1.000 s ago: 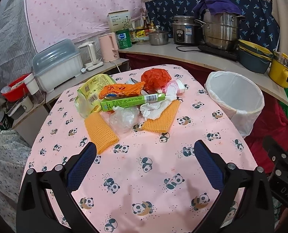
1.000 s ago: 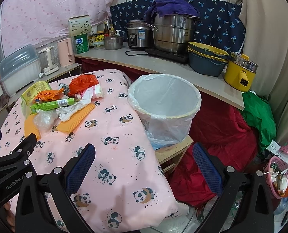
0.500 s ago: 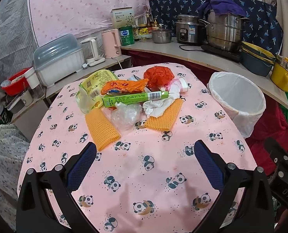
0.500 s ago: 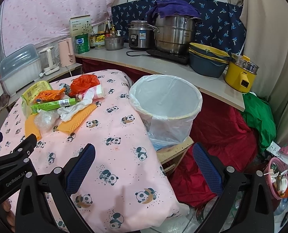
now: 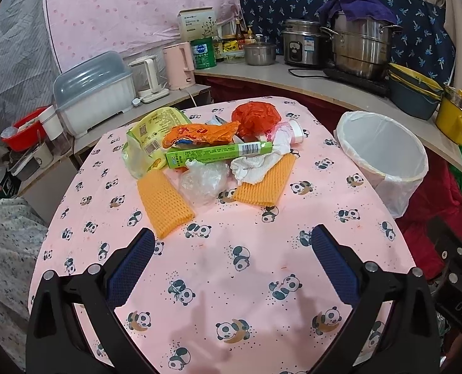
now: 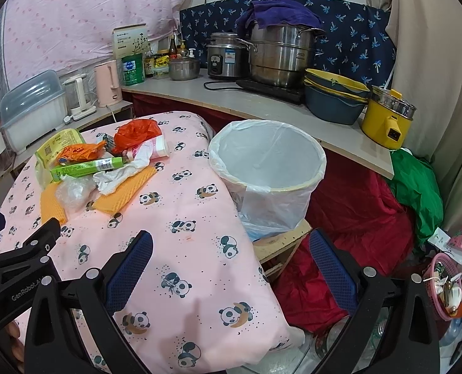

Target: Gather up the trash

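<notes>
On the panda-print surface (image 5: 224, 268), the trash was seen heaped at the far middle, none of it yet lifted. The left tongs (image 5: 231, 261) were held wide apart above bare cloth, nothing between them; the right tongs (image 6: 231, 265) were likewise spread and empty, aimed partly past the surface edge toward the lined bin (image 6: 268, 168). The bin stood just beside the surface on a low wooden stand, and its white liner appeared empty.

The heap comprised a green carton (image 5: 218, 154), an orange snack wrapper (image 5: 199, 132), a yellow-green packet (image 5: 153, 131), a red plastic bag (image 5: 255, 118), a crumpled white tissue (image 5: 255, 168), a clear plastic bag (image 5: 204, 180) and two orange foam nets, one (image 5: 165, 205) lying nearest the left tongs and the other (image 5: 265, 184) partly under the tissue.

The step in hand was judged to be the approach, ahead of a first grasp. The next move would call for the left tongs to be carried forward and lowered over the nearest foam net, then closed gently, since the net is soft and would be crushed easily; transfer to the bin would follow.

Compared with the frame one second before, the heap appeared slightly lower and farther right in the left view, so a small shift of the left tongs was inferred. The trash itself was unmoved, and both tongs were as wide as before.
</notes>
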The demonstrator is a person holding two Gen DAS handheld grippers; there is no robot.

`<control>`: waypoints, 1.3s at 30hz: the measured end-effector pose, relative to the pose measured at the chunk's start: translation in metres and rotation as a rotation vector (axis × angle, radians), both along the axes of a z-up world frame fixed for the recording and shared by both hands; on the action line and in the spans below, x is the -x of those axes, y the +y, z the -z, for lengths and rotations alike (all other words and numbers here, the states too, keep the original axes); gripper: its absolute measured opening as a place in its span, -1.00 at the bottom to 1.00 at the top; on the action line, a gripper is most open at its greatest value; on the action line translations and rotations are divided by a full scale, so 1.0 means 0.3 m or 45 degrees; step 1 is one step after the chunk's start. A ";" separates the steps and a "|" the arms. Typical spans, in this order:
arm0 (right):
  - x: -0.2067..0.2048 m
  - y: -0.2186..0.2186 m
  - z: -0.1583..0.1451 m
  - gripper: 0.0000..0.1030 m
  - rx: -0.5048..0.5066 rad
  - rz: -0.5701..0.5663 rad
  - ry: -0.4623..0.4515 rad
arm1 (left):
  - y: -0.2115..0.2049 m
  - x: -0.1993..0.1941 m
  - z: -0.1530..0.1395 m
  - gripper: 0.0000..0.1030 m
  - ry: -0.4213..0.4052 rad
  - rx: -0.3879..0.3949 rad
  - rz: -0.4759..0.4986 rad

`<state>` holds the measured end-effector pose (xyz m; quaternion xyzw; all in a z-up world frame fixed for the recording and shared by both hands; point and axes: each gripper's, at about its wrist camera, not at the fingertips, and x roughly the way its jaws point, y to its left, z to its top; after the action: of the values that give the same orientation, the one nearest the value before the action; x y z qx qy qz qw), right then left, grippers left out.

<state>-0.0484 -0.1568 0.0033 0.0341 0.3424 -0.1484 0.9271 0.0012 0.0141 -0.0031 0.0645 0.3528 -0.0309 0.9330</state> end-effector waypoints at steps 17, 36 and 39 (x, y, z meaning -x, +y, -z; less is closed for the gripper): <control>0.000 0.002 0.000 0.87 -0.001 0.005 -0.002 | -0.009 -0.001 -0.010 0.86 0.000 0.010 0.012; -0.041 -0.056 0.019 0.87 -0.030 0.038 0.004 | -0.050 -0.055 -0.022 0.86 -0.007 0.034 0.026; -0.058 -0.067 0.021 0.87 -0.036 0.037 0.004 | -0.055 -0.068 -0.020 0.86 -0.007 0.036 0.023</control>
<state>-0.0310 -0.1768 -0.0029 0.0520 0.3455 -0.1570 0.9237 0.0217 -0.0023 0.0029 0.0545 0.3493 -0.0441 0.9344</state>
